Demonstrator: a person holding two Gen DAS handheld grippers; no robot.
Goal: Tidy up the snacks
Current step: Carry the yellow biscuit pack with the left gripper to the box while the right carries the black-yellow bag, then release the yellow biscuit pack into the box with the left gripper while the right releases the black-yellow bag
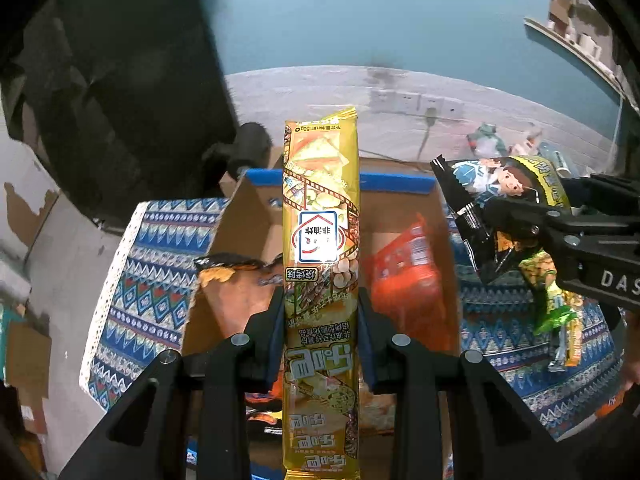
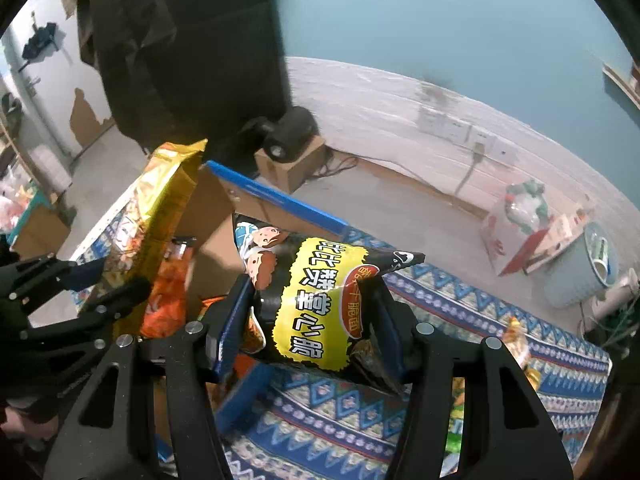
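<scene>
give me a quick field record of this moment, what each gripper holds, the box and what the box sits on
left gripper: shut on the gold snack pack, held over the box
right gripper: shut on the black and yellow snack bag
cardboard box: open, blue-edged flap, orange packet inside
surface: blue patterned cloth under the box
loose item: green and yellow packet on the cloth

Cardboard box is sitting mid-frame on the patterned cloth, orange packet lying inside it, wall sockets sitting behind, upper center.
</scene>
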